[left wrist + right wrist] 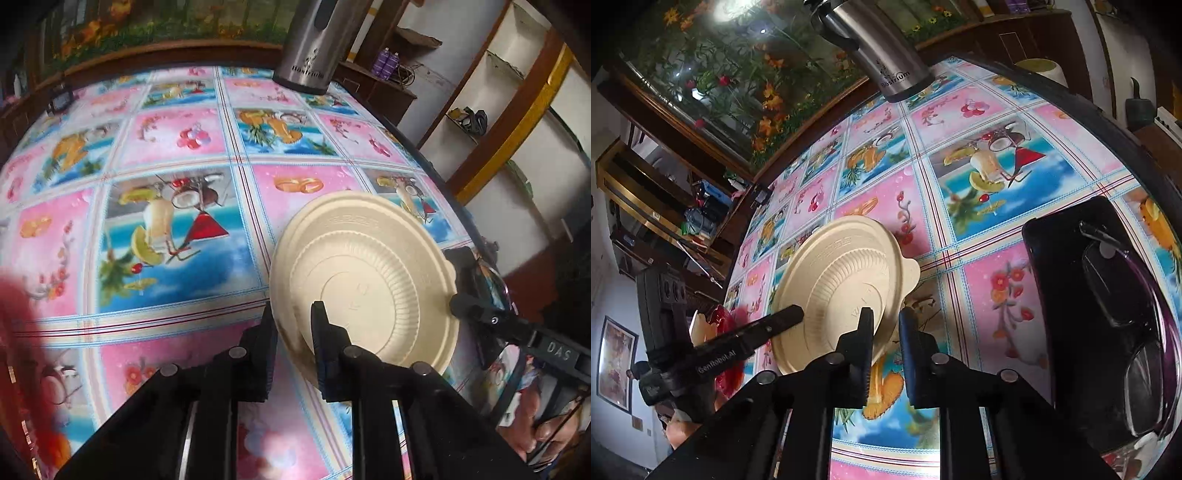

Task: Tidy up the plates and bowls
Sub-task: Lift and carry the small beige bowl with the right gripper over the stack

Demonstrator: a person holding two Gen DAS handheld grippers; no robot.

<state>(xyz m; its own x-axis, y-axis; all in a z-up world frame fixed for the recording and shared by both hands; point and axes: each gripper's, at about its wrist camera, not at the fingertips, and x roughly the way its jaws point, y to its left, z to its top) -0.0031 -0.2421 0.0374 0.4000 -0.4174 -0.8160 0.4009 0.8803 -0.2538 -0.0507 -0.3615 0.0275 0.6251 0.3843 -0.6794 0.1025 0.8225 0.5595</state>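
Two close wrist views from opposite sides, both onto the cream plate (pixel 364 280) and patterned tablecloth (pixel 1004 184).

I'm seeing a cream plate (pixel 364 273) with a ribbed ring, on a surface (pixel 177 147) checked in pink and blue fruit-and-cocktail squares; steel flask (pixel 314 44), black grippers, red dish (pixel 729 347).
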